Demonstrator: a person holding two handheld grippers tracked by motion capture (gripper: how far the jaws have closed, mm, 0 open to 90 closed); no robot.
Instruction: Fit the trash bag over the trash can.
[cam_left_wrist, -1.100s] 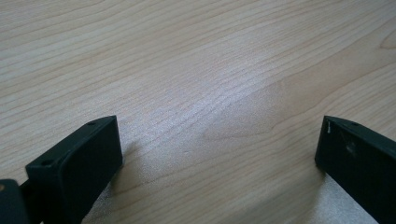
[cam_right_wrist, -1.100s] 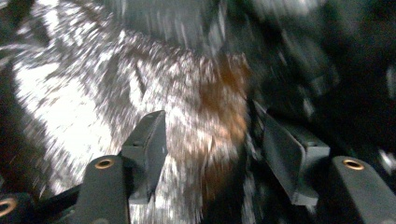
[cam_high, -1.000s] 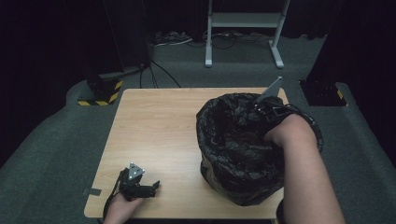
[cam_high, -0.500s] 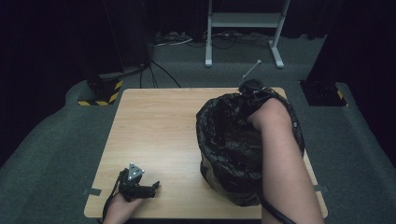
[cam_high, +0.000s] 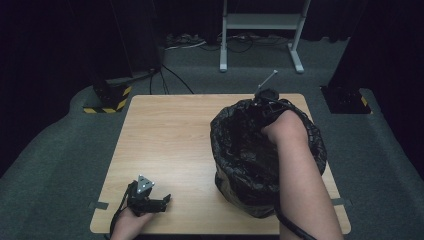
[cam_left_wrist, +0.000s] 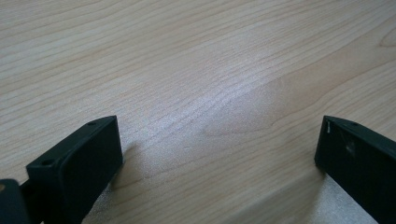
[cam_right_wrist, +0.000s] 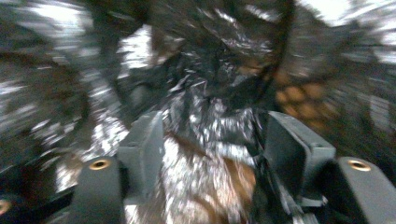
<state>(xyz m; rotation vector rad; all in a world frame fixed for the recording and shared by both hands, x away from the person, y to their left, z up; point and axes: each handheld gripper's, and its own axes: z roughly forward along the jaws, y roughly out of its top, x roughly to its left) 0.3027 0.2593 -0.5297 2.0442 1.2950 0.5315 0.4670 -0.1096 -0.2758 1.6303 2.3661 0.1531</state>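
A crinkled black plastic bag (cam_high: 250, 165) stands open on the right half of the wooden table (cam_high: 170, 130). My right gripper (cam_high: 265, 97) is at the bag's far rim, with the forearm reaching across the bag's mouth. In the right gripper view the picture is blurred; the jaws of my right gripper (cam_right_wrist: 215, 144) stand partly closed with bunched shiny bag film (cam_right_wrist: 210, 93) between them. My left gripper (cam_high: 162, 200) rests near the table's front left corner. It (cam_left_wrist: 219, 154) is open wide over bare wood, with nothing between its jaws.
A white metal stand (cam_high: 260, 30) and cables lie on the grey floor beyond the table. A black-and-yellow striped block (cam_high: 107, 100) sits off the table's far left corner. Tape tabs mark the front corners.
My right hand has swung from the bag's right rim round to its far rim, and the bag's mouth has shifted with it. The left gripper has stayed still.
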